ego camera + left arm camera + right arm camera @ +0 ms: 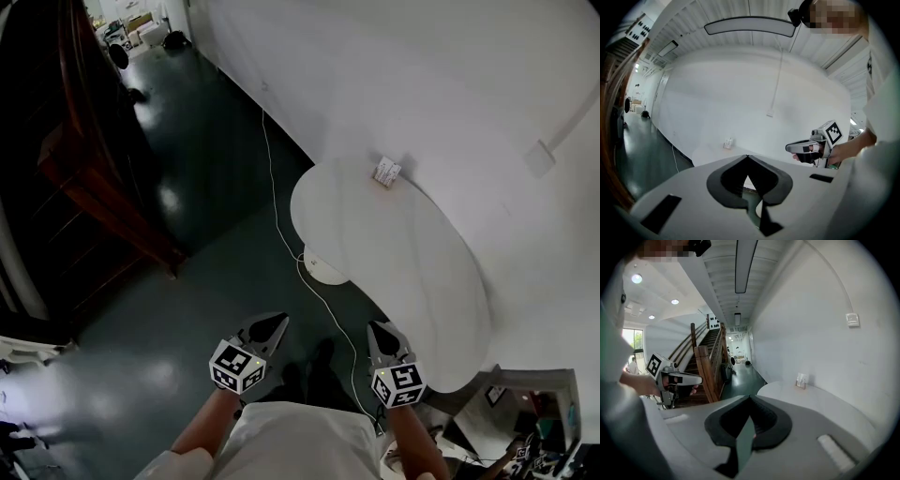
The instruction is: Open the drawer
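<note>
Plainly, left gripper (273, 324) and right gripper (380, 330) are closed, empty (table card (386, 172) unreadable).

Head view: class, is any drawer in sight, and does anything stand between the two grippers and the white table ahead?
No drawer shows in any view. Nothing solid stands between the left gripper, the right gripper and the white table: only dark floor crossed by a thin white cable.
</note>
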The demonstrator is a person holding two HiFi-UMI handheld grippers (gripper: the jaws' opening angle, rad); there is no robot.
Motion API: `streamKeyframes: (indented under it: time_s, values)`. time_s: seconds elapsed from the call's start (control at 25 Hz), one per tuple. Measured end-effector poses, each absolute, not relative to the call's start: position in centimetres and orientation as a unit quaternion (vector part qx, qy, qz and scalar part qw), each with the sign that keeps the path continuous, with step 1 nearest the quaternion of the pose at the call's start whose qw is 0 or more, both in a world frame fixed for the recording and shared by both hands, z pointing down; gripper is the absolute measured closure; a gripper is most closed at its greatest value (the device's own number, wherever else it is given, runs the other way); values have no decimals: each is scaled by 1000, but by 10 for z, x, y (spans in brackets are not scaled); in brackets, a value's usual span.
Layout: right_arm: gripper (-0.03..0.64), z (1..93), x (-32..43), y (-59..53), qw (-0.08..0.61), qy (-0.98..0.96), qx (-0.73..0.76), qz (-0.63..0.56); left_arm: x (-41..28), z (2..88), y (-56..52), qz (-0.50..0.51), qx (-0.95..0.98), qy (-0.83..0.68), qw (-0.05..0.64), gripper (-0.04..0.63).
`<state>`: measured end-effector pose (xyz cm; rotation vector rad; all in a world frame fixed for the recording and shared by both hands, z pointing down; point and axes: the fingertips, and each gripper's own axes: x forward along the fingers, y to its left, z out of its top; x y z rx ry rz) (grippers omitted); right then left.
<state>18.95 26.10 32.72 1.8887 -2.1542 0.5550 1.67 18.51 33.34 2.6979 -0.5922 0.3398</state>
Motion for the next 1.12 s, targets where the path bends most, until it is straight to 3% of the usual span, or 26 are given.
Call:
streamKeyframes:
  time_s: [0.76,1.12]
  values:
    - [606,397,243,142,144,-781,562,232,87,391,94,130,932,-276,194,589]
    - [606,456,248,110,203,-809,505,222,109,442,63,140,920,-304,204,589]
